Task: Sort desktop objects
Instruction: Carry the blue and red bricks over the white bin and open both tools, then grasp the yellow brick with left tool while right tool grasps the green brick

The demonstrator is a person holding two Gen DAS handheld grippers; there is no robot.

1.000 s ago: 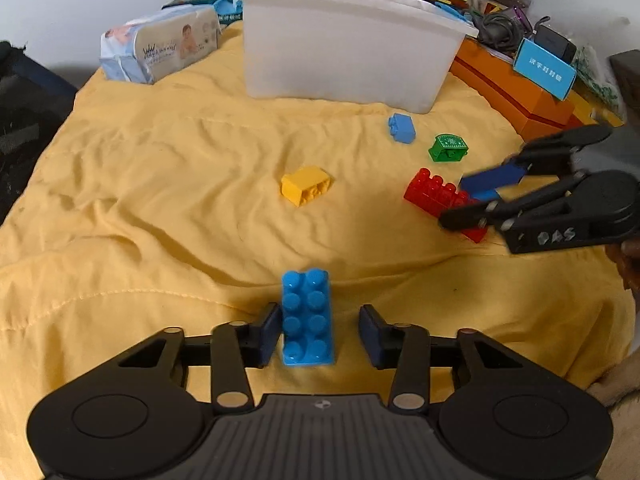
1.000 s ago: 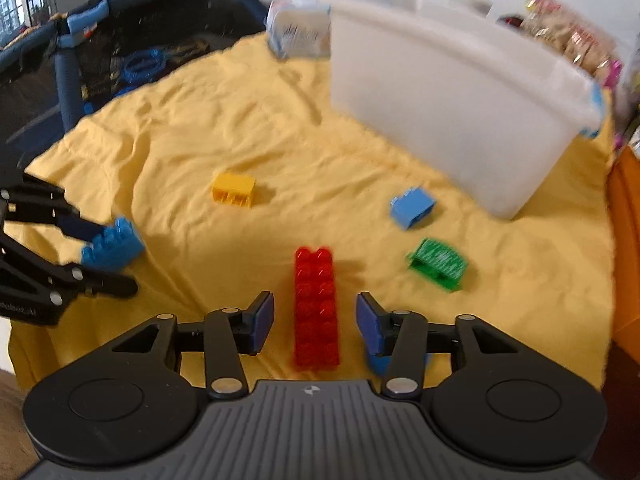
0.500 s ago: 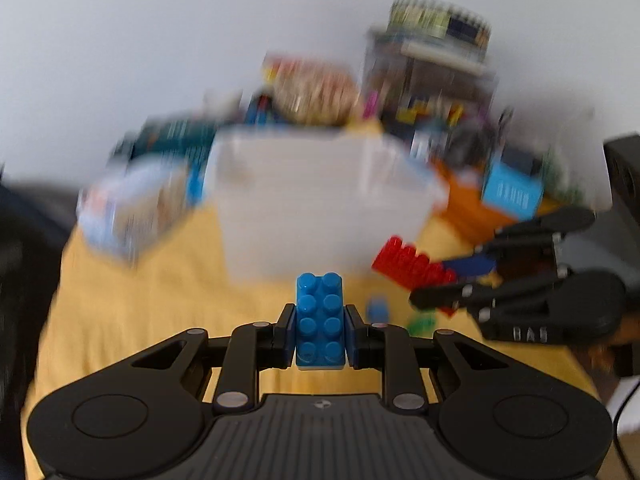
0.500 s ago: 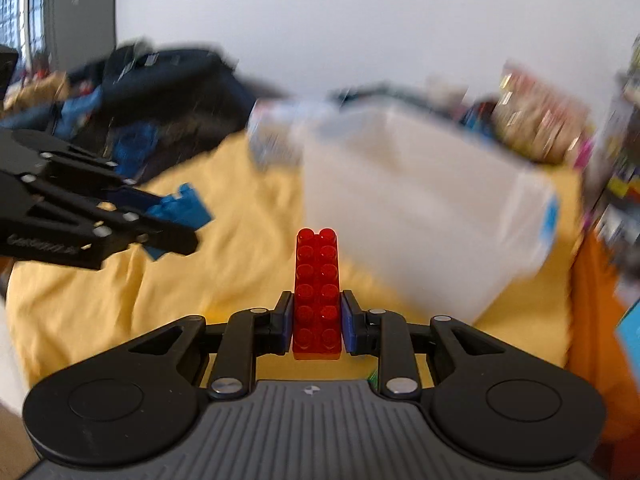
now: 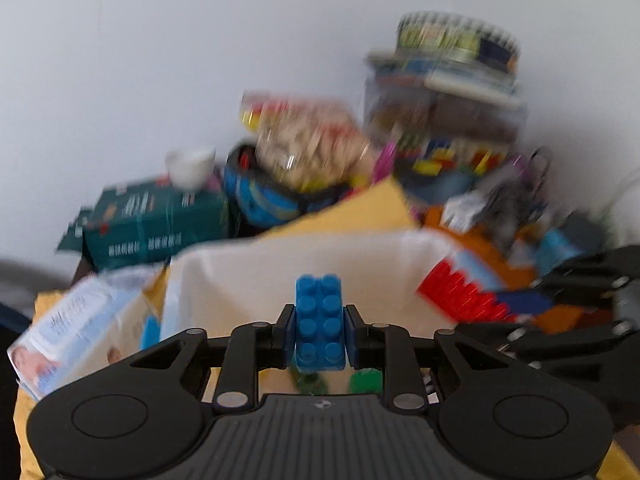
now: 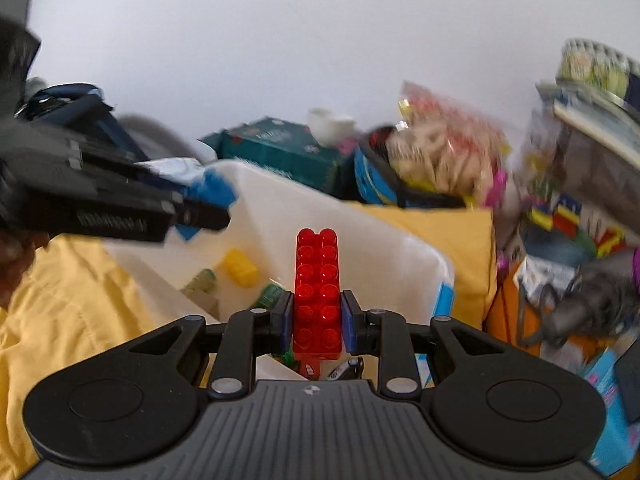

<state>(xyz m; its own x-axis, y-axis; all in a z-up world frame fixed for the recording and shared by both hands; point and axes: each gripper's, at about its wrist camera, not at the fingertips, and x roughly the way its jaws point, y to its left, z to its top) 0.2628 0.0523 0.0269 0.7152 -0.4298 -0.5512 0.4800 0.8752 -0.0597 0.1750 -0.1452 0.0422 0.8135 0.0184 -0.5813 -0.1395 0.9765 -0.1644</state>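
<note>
Both bricked grippers (image 5: 320, 326) over bin rim (image 6: 436, 264)

No words or numbers can be read; the print on the green box (image 5: 152, 220) and wipes pack (image 5: 76, 332) is too blurry.

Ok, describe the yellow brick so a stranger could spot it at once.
Find the white bin on the yellow cloth. Inside, left of the red brick that the right gripper holds, lies the yellow brick. It is the only yellow piece there; those beside it are green.
</note>
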